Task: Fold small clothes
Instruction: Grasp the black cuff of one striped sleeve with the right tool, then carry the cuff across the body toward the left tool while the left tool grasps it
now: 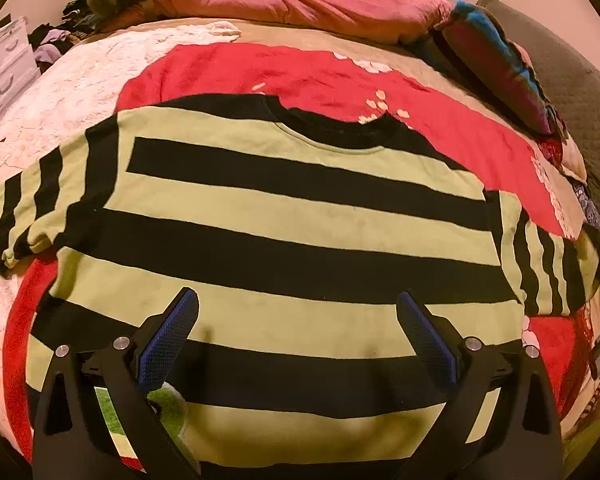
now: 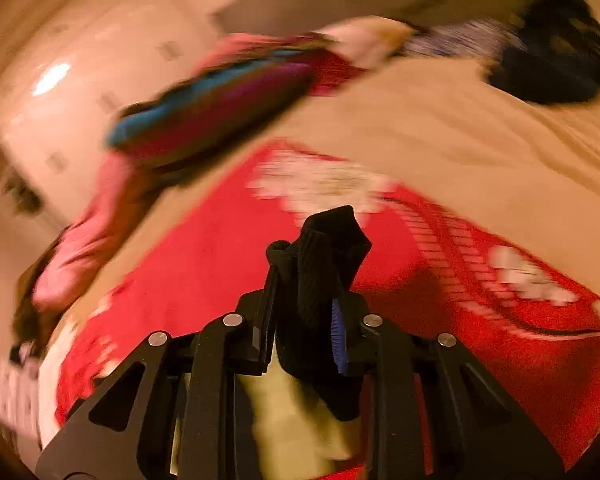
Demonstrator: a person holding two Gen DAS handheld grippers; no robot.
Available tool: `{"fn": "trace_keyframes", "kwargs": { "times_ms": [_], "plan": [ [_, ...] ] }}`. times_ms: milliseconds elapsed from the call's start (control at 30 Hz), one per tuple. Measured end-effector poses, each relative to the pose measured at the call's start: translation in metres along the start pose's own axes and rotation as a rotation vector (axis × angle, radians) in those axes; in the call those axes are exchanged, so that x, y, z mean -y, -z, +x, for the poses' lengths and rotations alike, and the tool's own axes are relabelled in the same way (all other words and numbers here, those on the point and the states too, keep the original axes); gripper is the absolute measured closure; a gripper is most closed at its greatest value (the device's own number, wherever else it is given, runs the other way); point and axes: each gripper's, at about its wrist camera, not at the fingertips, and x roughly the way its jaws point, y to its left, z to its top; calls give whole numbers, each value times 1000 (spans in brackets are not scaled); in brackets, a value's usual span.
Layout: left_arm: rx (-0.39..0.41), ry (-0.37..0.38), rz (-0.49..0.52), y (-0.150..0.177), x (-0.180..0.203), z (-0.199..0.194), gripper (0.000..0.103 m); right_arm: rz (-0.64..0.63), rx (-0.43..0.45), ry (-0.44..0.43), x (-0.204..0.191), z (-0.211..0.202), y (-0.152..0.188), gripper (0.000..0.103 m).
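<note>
1. Hovering over the bed, the left gripper (image 1: 298, 312) has its fingers spread wide with nothing between them; the blue pads (image 1: 166, 340) sit low in the left wrist frame, one at lower left and one at lower right.
2. Spread flat beneath it is the striped shirt (image 1: 292, 220), pale green with broad black bands, filling the centre and bottom of the frame, its black collar (image 1: 336, 126) toward the top and a short sleeve reaching out to each side edge.
3. Under the shirt lies a red blanket (image 1: 320, 76) with white flower shapes, showing above the collar and at lower left and right.
4. Across the top of the frame runs a pink duvet (image 1: 300, 0); a dark pillow with blue and purple stripes (image 1: 496, 64) sits at upper right, and white drawers (image 1: 4, 68) stand at far left.
5. Over to the right wrist view, heavily smeared by motion: the right gripper (image 2: 306, 320) is clamped on a bunch of black ribbed fabric (image 2: 328, 252), which sticks up past the fingertips at centre frame.
6. Pale green cloth (image 2: 284, 420) shows below, between the gripper's arms; whether it belongs to the shirt, I cannot tell for certain.
7. Behind, the red blanket (image 2: 204, 272) fills mid-frame, tan bedding (image 2: 460, 128) the upper right, the striped pillow (image 2: 216, 108) upper left.
</note>
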Motion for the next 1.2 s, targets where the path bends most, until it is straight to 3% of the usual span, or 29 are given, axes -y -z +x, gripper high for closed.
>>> {"fn": "trace_keyframes", "kwargs": {
  "times_ms": [167,367,400,467,567,667,867,1033,1133,1200],
  "plan": [
    [14,-6,-23,-4,-11,-6,4,-205,-95,-232,-110,-2,47,87],
    [16,-15,-74,-6,-32,-7,4,-422,-278,-408,-193,6,132,84],
    [15,-18,-84,-7,-37,-7,4,-467,-319,-434,-203,11,149,80],
    [15,-24,-101,-7,-45,-7,4,-491,-386,-480,-210,15,162,47],
    [10,-19,-128,-6,-54,-7,4,-476,-365,-521,-209,7,154,41],
    [1,-4,-140,-5,-56,-5,4,-446,-281,-486,-193,0,131,34],
    [-44,103,-155,-2,-36,7,4,-561,-218,-161,-173,20,116,34],
    [-103,275,-211,-4,-11,32,4,-465,-268,-147,-144,32,107,33],
    [-163,264,-213,-2,5,54,4,-485,-259,-130,-145,33,111,30],
    [-146,250,-193,-2,15,62,5,-470,-273,-141,-144,35,115,30]
  ]
}}
